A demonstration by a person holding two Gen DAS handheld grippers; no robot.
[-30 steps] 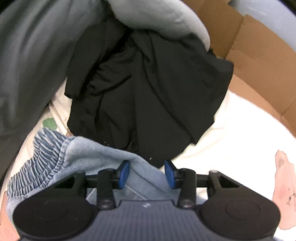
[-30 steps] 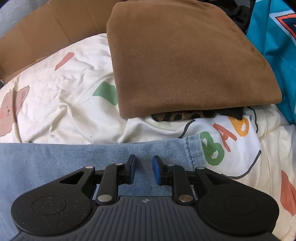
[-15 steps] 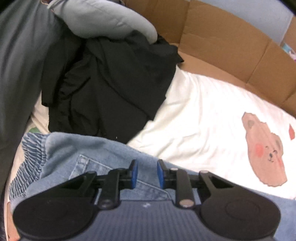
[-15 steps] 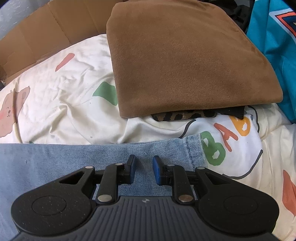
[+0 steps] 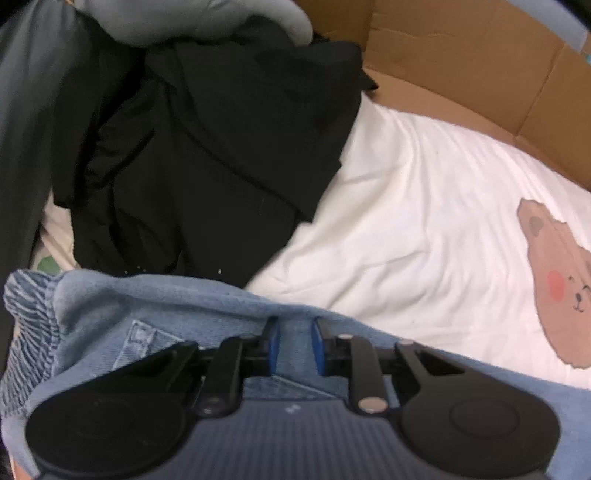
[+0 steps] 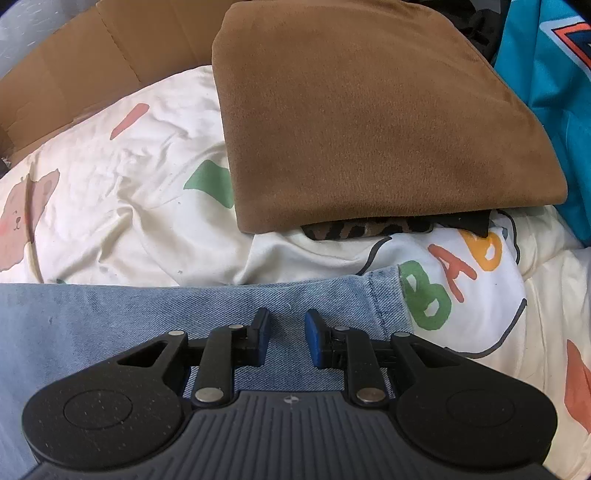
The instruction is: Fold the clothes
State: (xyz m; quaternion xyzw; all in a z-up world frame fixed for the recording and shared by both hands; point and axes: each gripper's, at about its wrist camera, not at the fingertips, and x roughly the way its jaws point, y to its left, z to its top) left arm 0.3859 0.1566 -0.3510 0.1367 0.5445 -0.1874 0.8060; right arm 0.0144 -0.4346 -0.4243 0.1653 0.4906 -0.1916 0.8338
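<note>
Light blue jeans (image 5: 147,306) lie across the near edge of the printed white sheet (image 5: 424,221). Their gathered elastic waistband (image 5: 29,321) is at the far left. My left gripper (image 5: 294,343) points steeply down at the waist edge beside a back pocket. Its jaws are closing, and a fold of denim is pinched between the blue pads. In the right wrist view the jeans' leg (image 6: 147,314) ends in a hem at the right. My right gripper (image 6: 287,332) sits on that leg near the hem, its jaws narrow with denim between them.
A heap of black clothes (image 5: 221,147) and a grey garment (image 5: 184,18) lie behind the waistband. A folded brown garment (image 6: 369,110) rests on a leopard-print piece (image 6: 362,230), with a teal garment (image 6: 546,74) beside it. Cardboard walls (image 5: 461,55) border the sheet at the back.
My left gripper has slid to the right along the waist edge and its jaws have narrowed onto the denim. The bear print has come into its view. The right gripper has not moved.
</note>
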